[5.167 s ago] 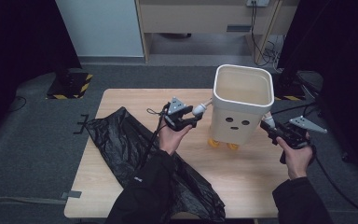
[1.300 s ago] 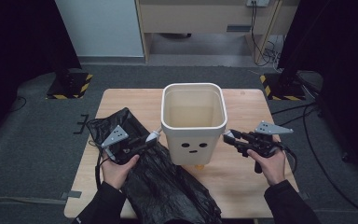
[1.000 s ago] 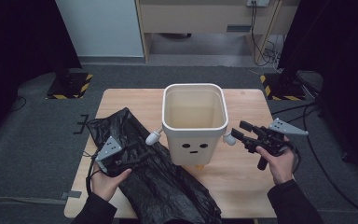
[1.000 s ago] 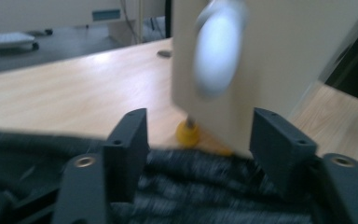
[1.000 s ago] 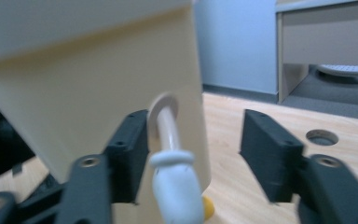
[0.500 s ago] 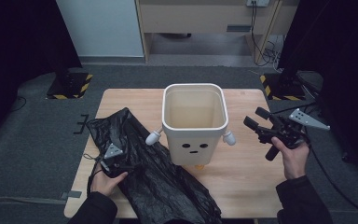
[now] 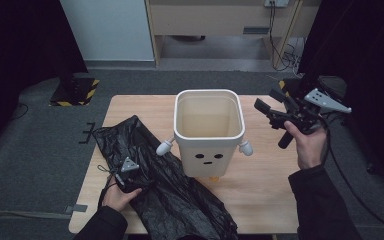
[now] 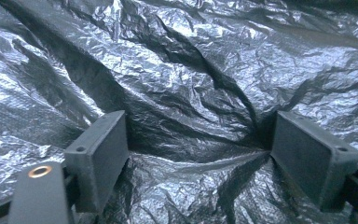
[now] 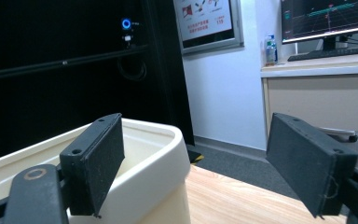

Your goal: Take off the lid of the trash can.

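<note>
- High view, lower left: my left gripper (image 7: 141,186) rests low on the black plastic bag (image 7: 170,195), which lies crumpled across the lower left of the wooden table (image 7: 265,185).
- Left gripper view: the two black pads (image 8: 103,154) stand wide apart, pressed down into the wrinkled bag (image 8: 191,84); a fold of film lies between them, but the pads do not clamp it. The jaws have just been opening, so I read this gripper as released.
- High view, centre: the cream bin (image 7: 209,131), with a drawn face and small white arms, stands upright on the table, its left side just beside the bag's edge.
- High view, upper right: my right gripper (image 7: 270,102) is held in the air, right of the bin and apart from it.
- Right gripper view: its pads (image 9: 95,158) are spread wide with nothing between them; the bin's rim (image 9: 168,144) sits at lower left. These jaws have just been opening as well: released.
</note>
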A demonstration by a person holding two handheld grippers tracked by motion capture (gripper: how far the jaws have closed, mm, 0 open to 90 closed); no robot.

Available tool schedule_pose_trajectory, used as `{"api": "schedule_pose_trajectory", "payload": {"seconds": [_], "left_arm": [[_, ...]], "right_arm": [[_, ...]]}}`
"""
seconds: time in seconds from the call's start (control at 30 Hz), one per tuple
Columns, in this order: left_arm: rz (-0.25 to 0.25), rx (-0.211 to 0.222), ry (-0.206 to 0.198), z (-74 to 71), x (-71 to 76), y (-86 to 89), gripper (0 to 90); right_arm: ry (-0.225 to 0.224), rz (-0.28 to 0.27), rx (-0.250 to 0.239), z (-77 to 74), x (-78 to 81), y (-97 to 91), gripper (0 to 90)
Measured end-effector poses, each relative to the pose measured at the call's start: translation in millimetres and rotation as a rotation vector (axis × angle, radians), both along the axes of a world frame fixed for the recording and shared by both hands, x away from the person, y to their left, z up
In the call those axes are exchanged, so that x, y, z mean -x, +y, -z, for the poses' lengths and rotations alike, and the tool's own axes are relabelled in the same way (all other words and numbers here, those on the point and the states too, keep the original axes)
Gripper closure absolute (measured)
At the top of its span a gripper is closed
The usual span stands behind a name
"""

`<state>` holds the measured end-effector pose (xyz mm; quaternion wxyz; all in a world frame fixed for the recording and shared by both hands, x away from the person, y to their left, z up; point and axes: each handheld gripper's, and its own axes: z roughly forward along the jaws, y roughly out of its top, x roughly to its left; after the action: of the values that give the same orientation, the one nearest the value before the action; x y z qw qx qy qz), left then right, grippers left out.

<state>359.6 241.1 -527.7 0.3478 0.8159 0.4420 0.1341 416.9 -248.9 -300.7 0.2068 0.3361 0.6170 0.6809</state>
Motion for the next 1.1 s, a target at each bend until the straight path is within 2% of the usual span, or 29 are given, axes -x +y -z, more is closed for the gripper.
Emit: {"api": "schedule_pose_trajectory", "payload": {"seconds": [0.03, 0.07, 0.1, 0.27, 0.3, 0.33, 0.37, 0.5, 0.53, 0.67, 0.7, 0.73, 0.8, 0.87, 0.9, 1.0, 1.07, 1.1], "left_arm": [[0.0, 0.008, -0.004, 1.2, 0.4, -0.5, 14.6], [0.0, 0.008, -0.004, 1.2, 0.4, -0.5, 12.8], [0.004, 0.013, -0.003, 2.1, 0.7, -1.7, 10.6], [0.023, 0.0, -0.008, 3.8, 1.1, -5.5, 4.7], [0.023, 0.0, -0.008, 3.8, 1.1, -5.5, 3.8], [0.03, -0.004, -0.009, 4.2, 1.3, -6.1, 2.9], [0.03, -0.004, -0.009, 4.2, 1.3, -6.1, 2.5], [0.043, 0.003, -0.003, 4.8, 1.8, -7.3, 0.4], [0.05, 0.003, -0.001, 4.7, 1.9, -7.6, 0.0], [0.058, -0.005, -0.001, 4.7, 1.9, -8.3, 0.0], [0.068, -0.016, -0.007, 5.0, 2.4, -8.7, 0.0], [0.068, -0.016, -0.007, 5.0, 2.4, -8.7, 0.0], [0.082, -0.039, -0.011, 5.0, 2.6, -9.6, 0.0], [0.084, -0.045, -0.011, 4.9, 2.6, -10.1, 0.0], [0.08, -0.052, -0.012, 4.9, 2.8, -11.1, 0.0], [0.079, -0.059, -0.013, 4.8, 2.8, -11.8, 0.0], [0.077, -0.058, -0.013, 4.7, 2.7, -11.8, 0.0], [0.077, -0.058, -0.013, 4.8, 2.6, -11.7, 0.0]], "right_arm": [[0.007, -0.005, 0.026, -5.7, -9.3, 9.0, 18.9], [0.007, -0.005, 0.026, -5.7, -9.3, 9.0, 18.9], [0.018, -0.006, 0.035, -8.8, -18.6, 16.9, 19.5], [0.064, -0.021, 0.05, -13.9, -43.6, 33.5, 20.2], [0.064, -0.021, 0.05, -13.9, -43.6, 33.5, 20.2], [0.069, -0.032, 0.048, -18.1, -53.0, 39.4, 20.0], [0.077, -0.038, 0.048, -19.4, -55.6, 41.8, 19.9], [0.103, -0.059, 0.084, -21.8, -65.1, 53.0, 19.9], [0.126, -0.082, 0.113, -22.3, -70.0, 62.1, 19.8], [0.14, -0.104, 0.137, -21.6, -74.1, 72.1, 20.0], [0.161, -0.109, 0.141, -18.9, -76.9, 76.9, 20.0], [0.161, -0.109, 0.141, -18.9, -76.9, 76.9, 20.0], [0.195, -0.123, 0.17, -14.1, -80.3, 82.9, 20.3], [0.203, -0.13, 0.156, -13.2, -80.9, 84.5, 20.8], [0.22, -0.155, 0.148, -12.5, -81.7, 86.8, 22.4], [0.247, -0.169, 0.15, -11.2, -82.7, 89.2, 22.8], [0.255, -0.175, 0.161, -10.2, -83.1, 90.6, 24.1], [0.258, -0.175, 0.19, -8.6, -83.3, 92.3, 25.4]]}}
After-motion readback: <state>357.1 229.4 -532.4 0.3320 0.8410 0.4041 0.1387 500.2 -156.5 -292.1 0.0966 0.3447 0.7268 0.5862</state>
